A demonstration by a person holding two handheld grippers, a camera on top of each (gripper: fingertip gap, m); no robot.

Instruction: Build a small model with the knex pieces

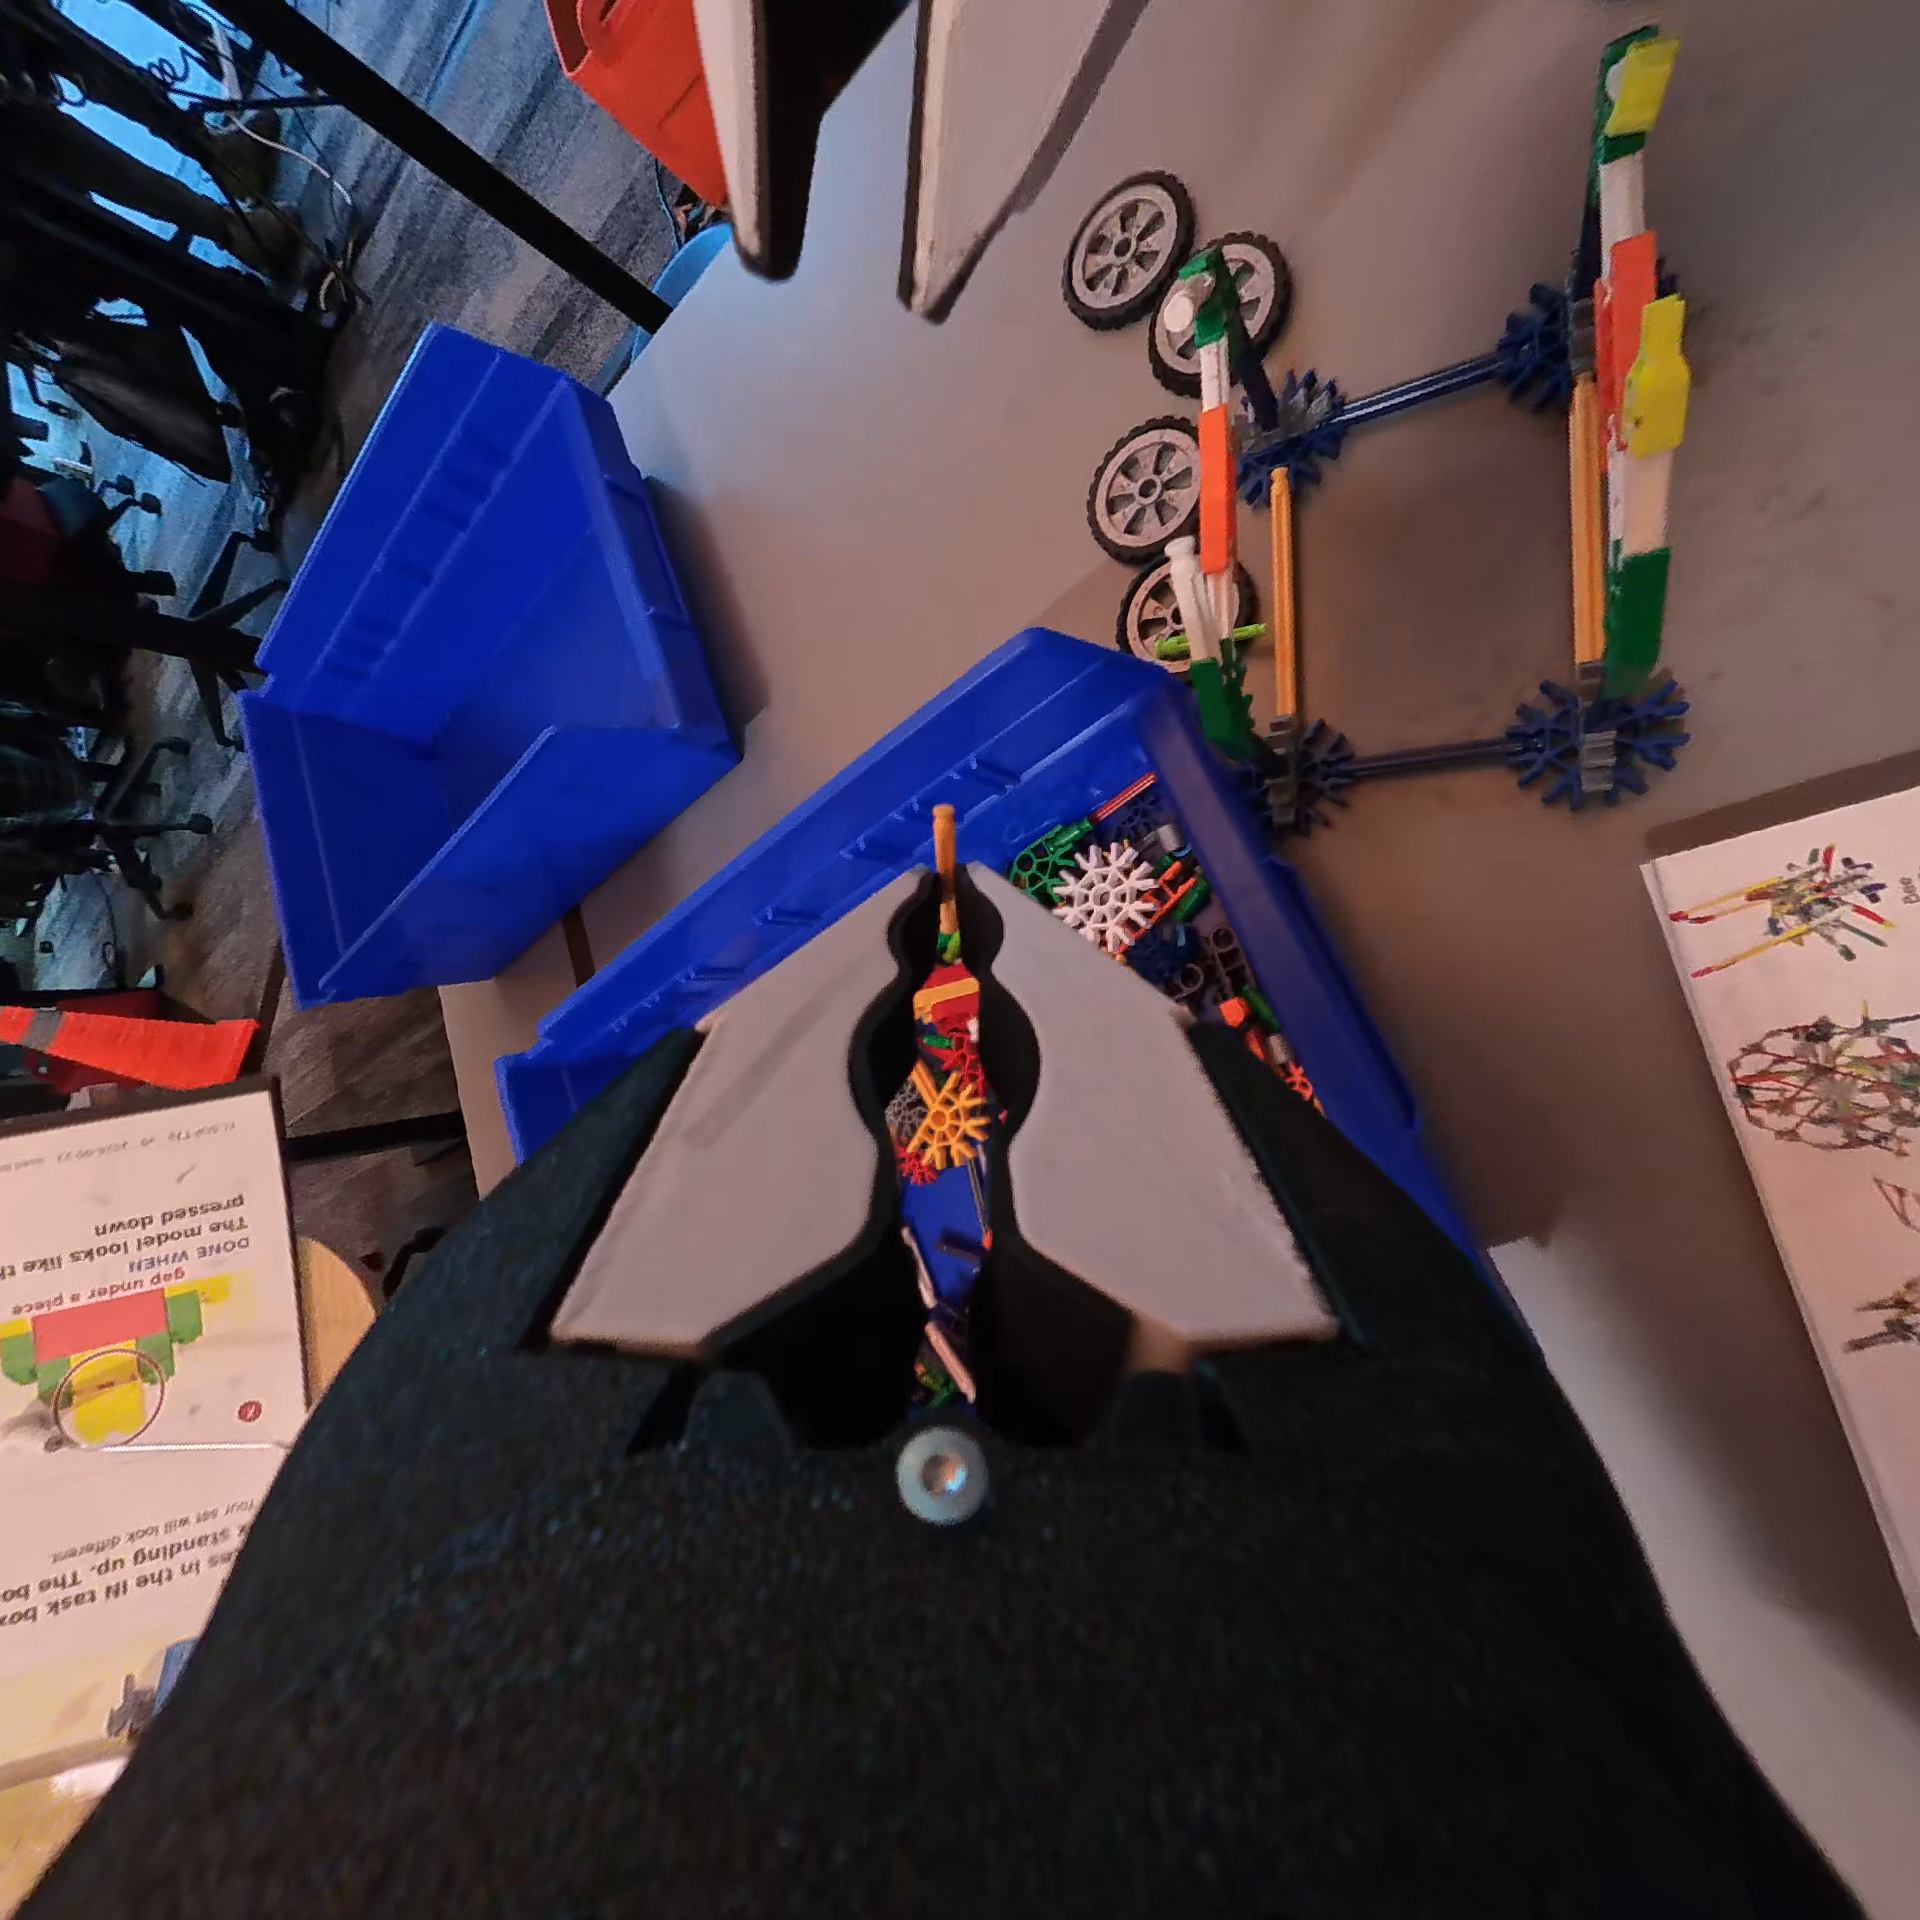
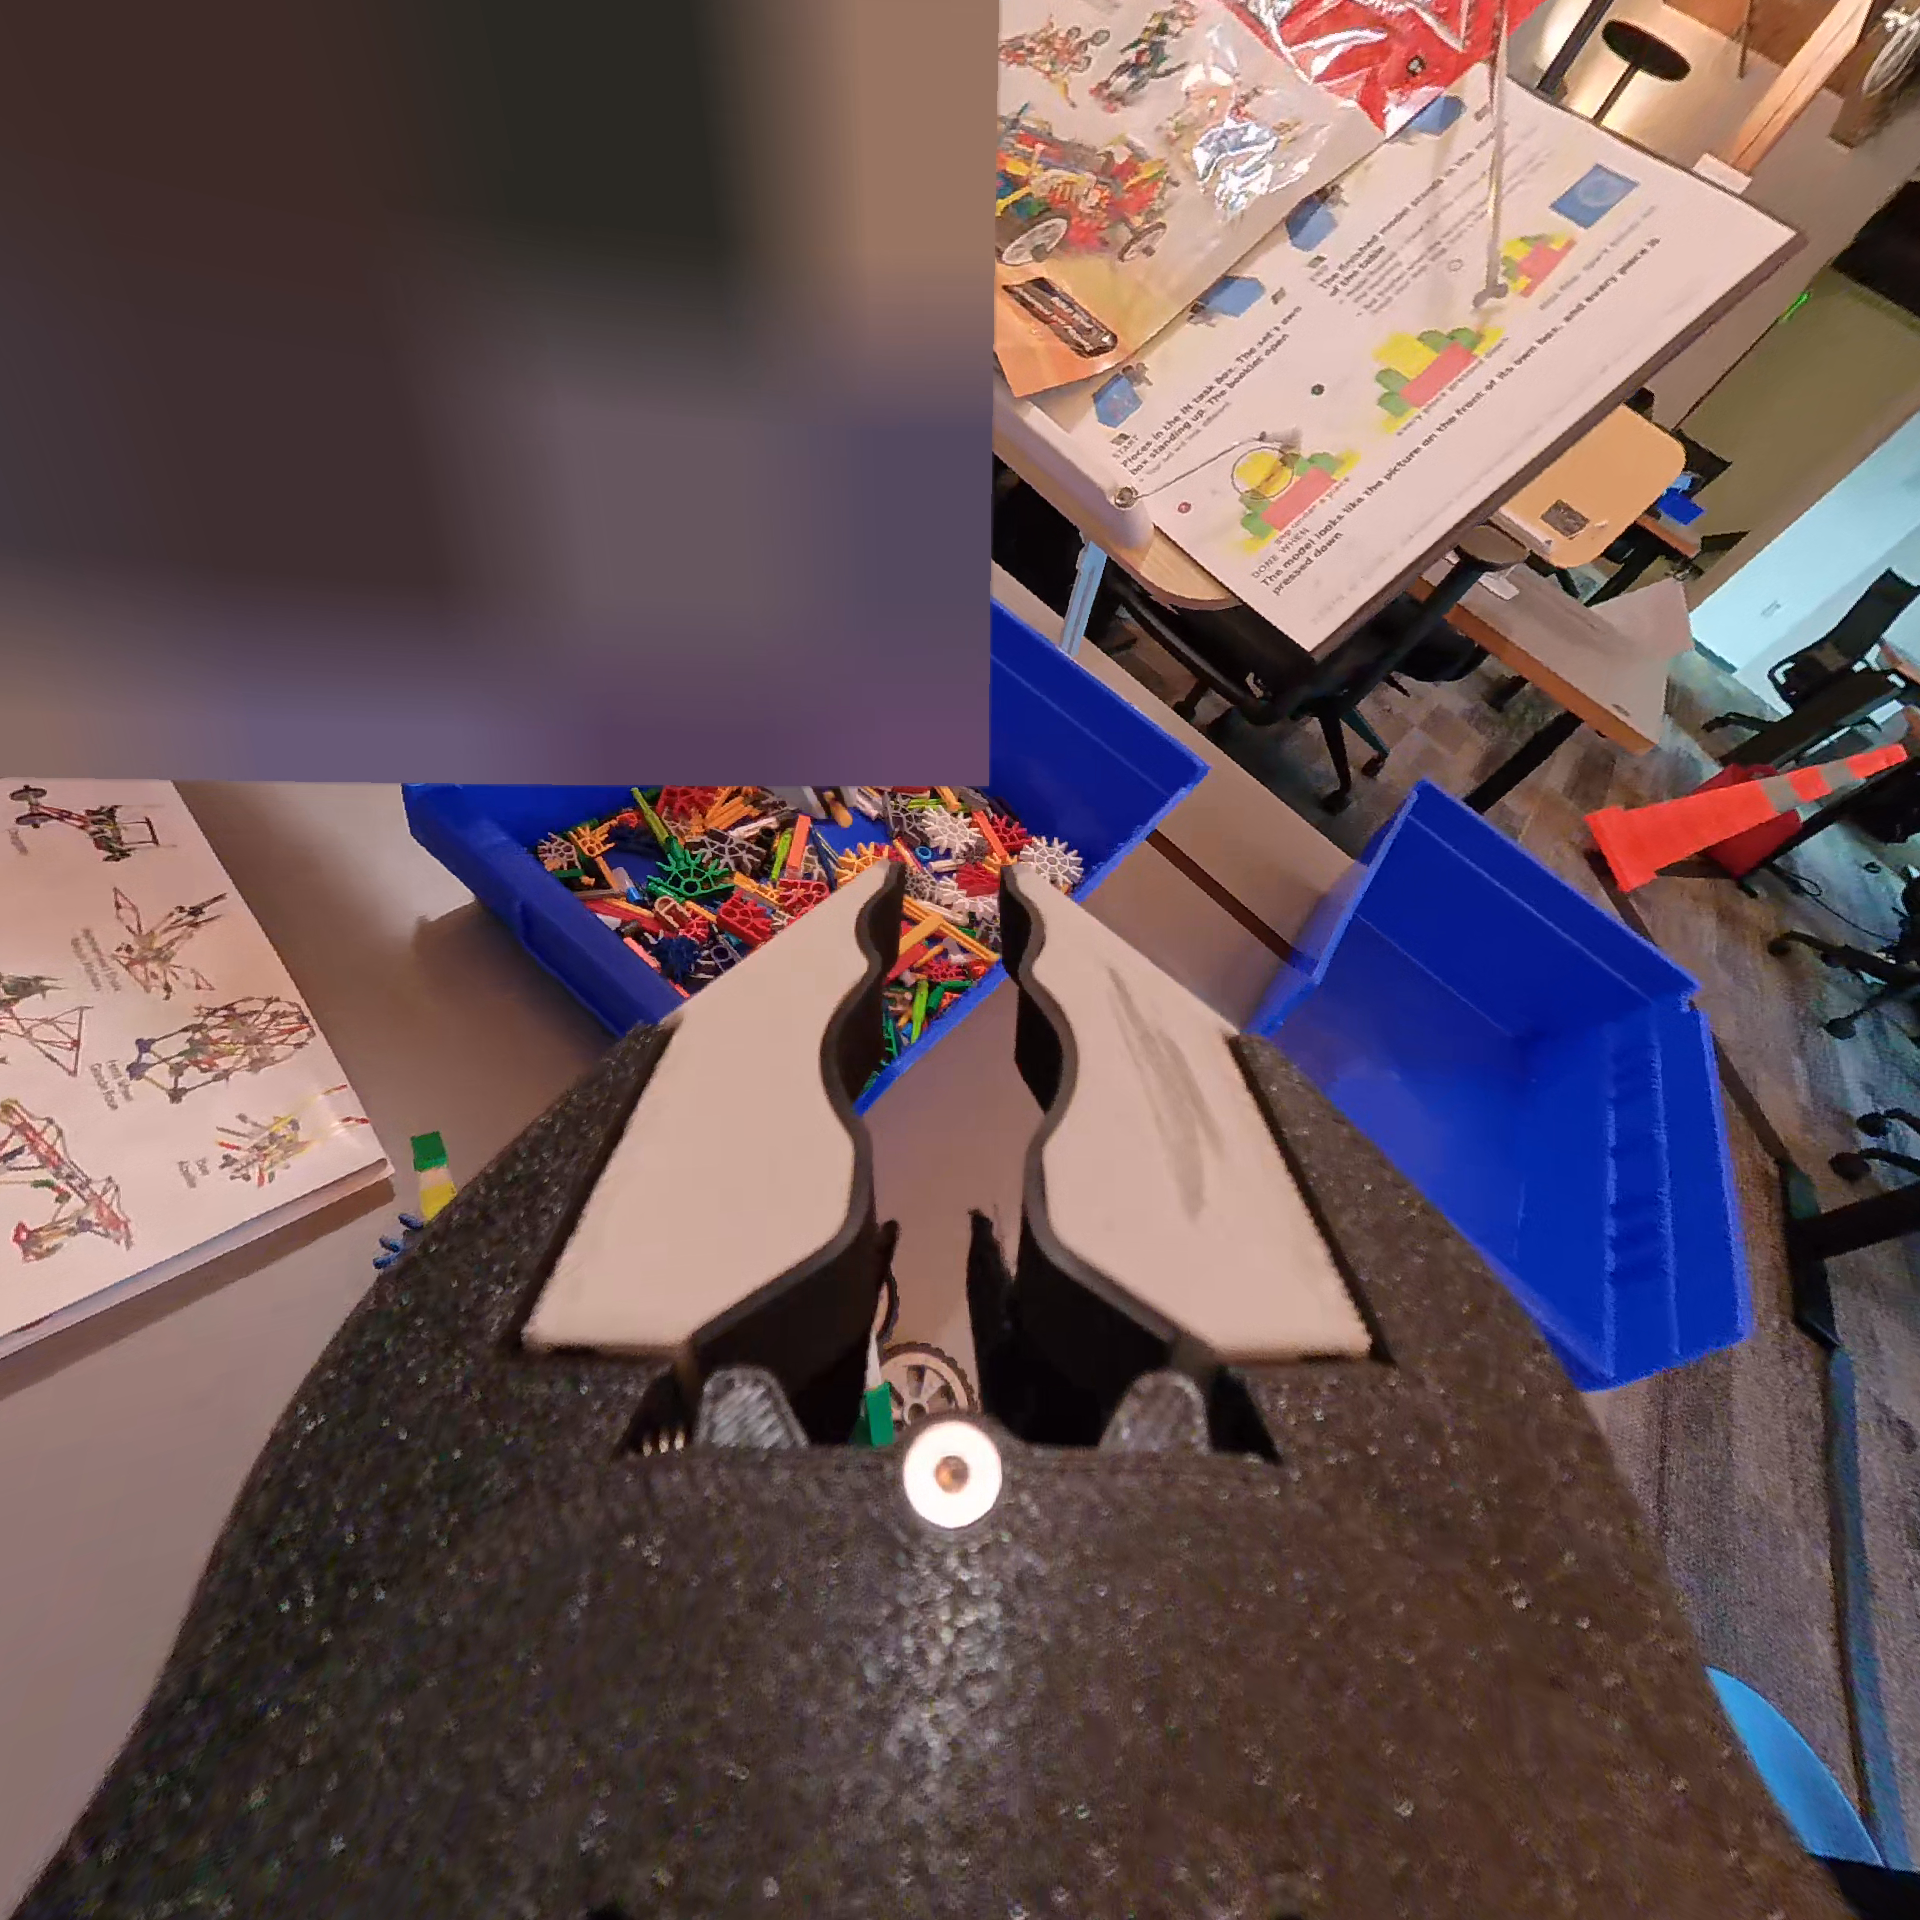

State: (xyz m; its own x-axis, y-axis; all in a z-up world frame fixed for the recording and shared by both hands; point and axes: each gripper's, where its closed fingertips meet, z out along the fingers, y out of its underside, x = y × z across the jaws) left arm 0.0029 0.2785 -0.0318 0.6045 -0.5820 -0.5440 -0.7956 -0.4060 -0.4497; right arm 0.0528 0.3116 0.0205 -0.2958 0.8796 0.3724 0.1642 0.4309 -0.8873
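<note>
My left gripper (image 1: 945, 878) is shut on a thin orange rod (image 1: 943, 831), pinched at the fingertips and sticking out past them. It hovers over a blue bin (image 1: 1039, 717) full of mixed coloured construction-toy rods and connectors. My right gripper (image 2: 951, 883) is open and empty, its tips above the same parts bin (image 2: 488, 862). It also shows at the top of the left wrist view (image 1: 850, 286). A part-built model (image 1: 1423, 520) of blue connectors, yellow rods and coloured panels lies flat on the table, with several grey wheels (image 1: 1127, 249) beside it.
An empty blue bin (image 1: 468, 665) stands by the table edge; it also shows in the right wrist view (image 2: 1507, 1091). An open instruction booklet (image 2: 156, 1039) lies beside the parts bin. A printed sheet (image 2: 1403, 343) lies on a nearby table. An orange cone (image 2: 1745, 810) lies on the floor.
</note>
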